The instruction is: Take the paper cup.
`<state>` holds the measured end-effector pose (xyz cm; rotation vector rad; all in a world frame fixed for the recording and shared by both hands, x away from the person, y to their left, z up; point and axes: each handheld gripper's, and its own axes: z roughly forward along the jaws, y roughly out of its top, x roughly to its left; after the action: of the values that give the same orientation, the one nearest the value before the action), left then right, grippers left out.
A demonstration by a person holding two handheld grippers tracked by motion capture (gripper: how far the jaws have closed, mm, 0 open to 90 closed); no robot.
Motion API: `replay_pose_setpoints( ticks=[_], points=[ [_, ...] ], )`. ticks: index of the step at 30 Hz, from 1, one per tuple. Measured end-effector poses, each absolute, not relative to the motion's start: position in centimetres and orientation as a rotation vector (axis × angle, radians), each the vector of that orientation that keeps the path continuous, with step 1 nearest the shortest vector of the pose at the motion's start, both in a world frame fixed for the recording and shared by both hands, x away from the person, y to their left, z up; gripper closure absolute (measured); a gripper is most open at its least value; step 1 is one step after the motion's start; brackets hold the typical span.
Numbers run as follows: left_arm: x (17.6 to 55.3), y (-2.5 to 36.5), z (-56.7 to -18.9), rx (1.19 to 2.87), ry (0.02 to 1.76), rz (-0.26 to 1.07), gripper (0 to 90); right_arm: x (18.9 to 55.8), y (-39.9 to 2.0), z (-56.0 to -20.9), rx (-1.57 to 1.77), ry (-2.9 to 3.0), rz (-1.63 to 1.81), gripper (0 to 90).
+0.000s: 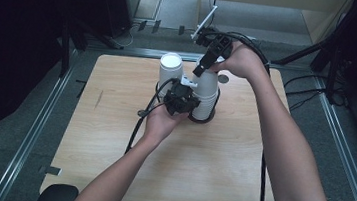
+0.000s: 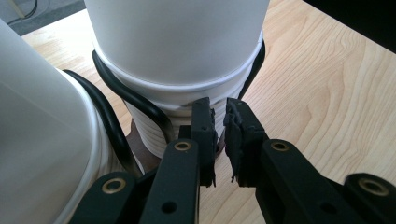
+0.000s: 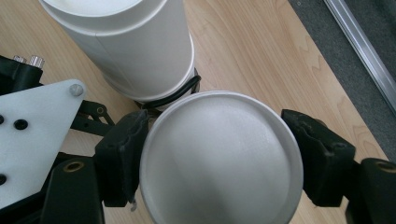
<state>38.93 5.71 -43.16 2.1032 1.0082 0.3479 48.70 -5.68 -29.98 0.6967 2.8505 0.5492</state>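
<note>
Two stacks of white paper cups stand upside down in the upper middle of the high view, on a pale wooden table (image 1: 112,139). The right stack (image 1: 206,96) is the taller; its top cup (image 3: 219,158) sits between the spread fingers of the right gripper (image 1: 205,65), both pads against its sides, pinching it from above. The left gripper (image 1: 181,101) sits at the foot of that stack, its fingers (image 2: 205,135) nearly pressed together on a thin cup rim, low in the left gripper view. The second stack (image 1: 170,69) stands just to the left, close beside. A black wire ring (image 2: 135,100) circles each stack near its base. The cups are smooth, round and tapered, with ridged rims nested below
</note>
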Motion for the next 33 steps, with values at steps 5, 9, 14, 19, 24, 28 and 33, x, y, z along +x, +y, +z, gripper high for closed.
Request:
replay_pose_setpoints(
  ticks=[5, 9, 14, 19, 24, 28, 33],
  points=[
    [39.0, 5.7, -43.1, 2.103, 1.005, 0.350, 81.2, 48.7, -5.6, -29.9, 0.699, 2.850, 0.535, 26.6],
    [38.9, 5.7, -43.0, 2.103, 1.004, 0.347, 80.9, 48.7, -5.5, -29.8, 0.691, 2.844, 0.536, 26.6],
    [38.9, 5.7, -42.9, 2.105, 1.005, 0.356, 80.7, 48.6, -5.2, -29.6, 0.699, 2.845, 0.512, 26.7],
    [39.0, 5.7, -43.0, 2.103, 1.014, 0.356, 80.4, 48.4, -5.3, -28.5, 0.714, 2.814, 0.542, 27.4],
    [38.9, 5.6, -42.8, 2.080, 1.007, 0.348, 79.1, 47.8, -5.6, -25.2, 0.661, 2.777, 0.580, 27.3],
    [38.9, 5.6, -42.9, 2.087, 0.998, 0.338, 78.1, 47.1, -5.8, -22.5, 0.648, 2.769, 0.608, 27.1],
    [38.9, 5.6, -42.8, 2.081, 0.983, 0.308, 76.3, 46.0, -6.5, -19.6, 0.632, 2.754, 0.643, 27.0]
  ],
)
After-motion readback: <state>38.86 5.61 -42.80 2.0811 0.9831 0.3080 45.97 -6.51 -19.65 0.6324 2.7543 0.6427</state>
